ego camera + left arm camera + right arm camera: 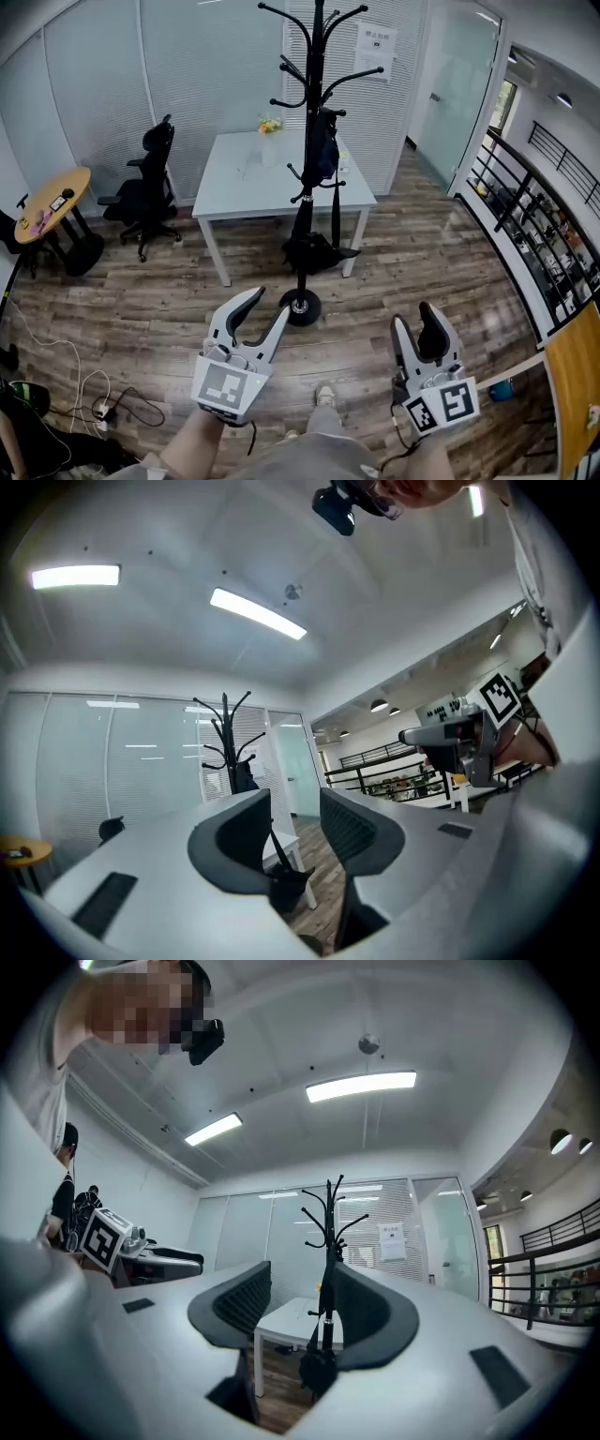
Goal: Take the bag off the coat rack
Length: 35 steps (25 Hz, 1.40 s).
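A black coat rack (309, 84) stands on the wooden floor in front of a white table. A black bag (314, 251) hangs low on its pole by a long strap, just above the round base. A dark bundle (322, 150) hangs higher up. Both grippers are held low, well short of the rack. My left gripper (267, 302) is open and empty, and so is my right gripper (415, 319). In the left gripper view the bag (289, 885) shows far off between the open jaws. The right gripper view frames the rack (328, 1241) and bag (319, 1368) the same way.
A white table (234, 187) with a small flower vase stands behind the rack. A black office chair (145, 187) and a round wooden table (52, 202) are at the left. Cables (103, 403) lie on the floor at lower left. A railing (534, 216) runs along the right.
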Available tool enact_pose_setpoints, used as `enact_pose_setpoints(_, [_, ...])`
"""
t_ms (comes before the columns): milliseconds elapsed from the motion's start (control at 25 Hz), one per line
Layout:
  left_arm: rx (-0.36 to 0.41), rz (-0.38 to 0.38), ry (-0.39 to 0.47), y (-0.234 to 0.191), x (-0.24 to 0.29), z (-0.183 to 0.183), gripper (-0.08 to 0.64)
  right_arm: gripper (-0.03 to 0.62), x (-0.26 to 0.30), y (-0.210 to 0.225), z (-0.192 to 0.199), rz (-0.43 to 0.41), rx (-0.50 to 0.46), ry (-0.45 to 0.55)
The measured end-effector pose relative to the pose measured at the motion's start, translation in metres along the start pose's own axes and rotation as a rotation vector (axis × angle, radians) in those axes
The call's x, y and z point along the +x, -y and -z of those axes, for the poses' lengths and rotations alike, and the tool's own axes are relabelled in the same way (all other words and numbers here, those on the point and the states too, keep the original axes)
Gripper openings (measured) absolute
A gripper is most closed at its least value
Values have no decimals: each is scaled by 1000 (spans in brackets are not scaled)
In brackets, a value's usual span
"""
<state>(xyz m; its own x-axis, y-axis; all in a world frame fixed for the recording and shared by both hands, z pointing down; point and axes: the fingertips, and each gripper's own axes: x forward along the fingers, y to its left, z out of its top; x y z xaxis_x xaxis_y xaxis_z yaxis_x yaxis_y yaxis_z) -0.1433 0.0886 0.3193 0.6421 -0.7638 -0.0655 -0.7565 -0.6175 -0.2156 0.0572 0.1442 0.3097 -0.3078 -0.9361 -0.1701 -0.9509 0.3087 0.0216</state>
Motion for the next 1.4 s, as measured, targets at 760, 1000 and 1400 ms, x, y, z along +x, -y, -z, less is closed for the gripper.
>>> enact_pose_setpoints(760, [-59, 11, -96, -79, 160, 47, 169, 207, 166, 103, 58, -53, 25, -87])
enact_pose_setpoints(1000, [-60, -10, -149, -113, 235, 67, 169, 208, 235, 151, 94, -88, 72, -139])
enact_pose_setpoints(1400, [-107, -31, -206, -158, 329, 100, 214, 209, 349, 204, 125, -164, 66, -153])
